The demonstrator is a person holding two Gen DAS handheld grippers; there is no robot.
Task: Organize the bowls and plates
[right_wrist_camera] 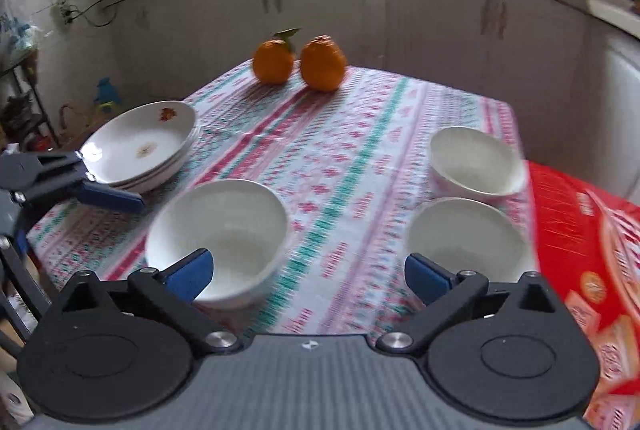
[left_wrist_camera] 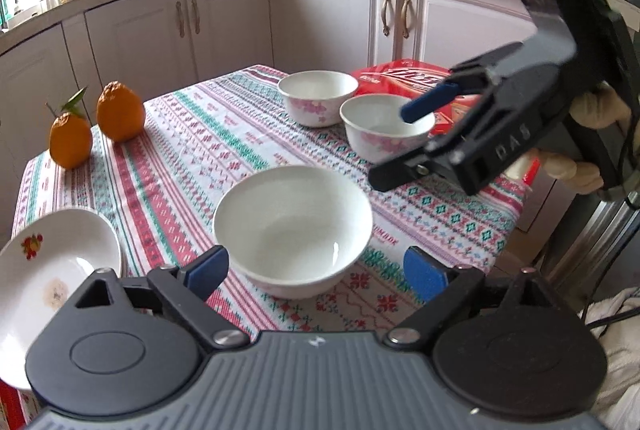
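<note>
The left gripper (left_wrist_camera: 316,272) is spread wide and empty, its blue pads on either side of the big bowl (left_wrist_camera: 293,230) without touching it. The right gripper (right_wrist_camera: 308,272) is likewise wide and empty, hovering above the cloth (right_wrist_camera: 340,158) between the big bowl and the nearer of two small bowls.

Taking the big bowl as the landmark, in the left wrist view: it sits on the cloth near the front edge. A stack of plates (left_wrist_camera: 52,270) lies just to its left at the table edge. Beyond it to the right stand the two small bowls, the near bowl (left_wrist_camera: 386,128) and the far bowl (left_wrist_camera: 318,96), almost touching each other. A red box (left_wrist_camera: 404,76) lies behind them. Two oranges (left_wrist_camera: 120,118) stand well apart from the big bowl, at the far left corner
</note>
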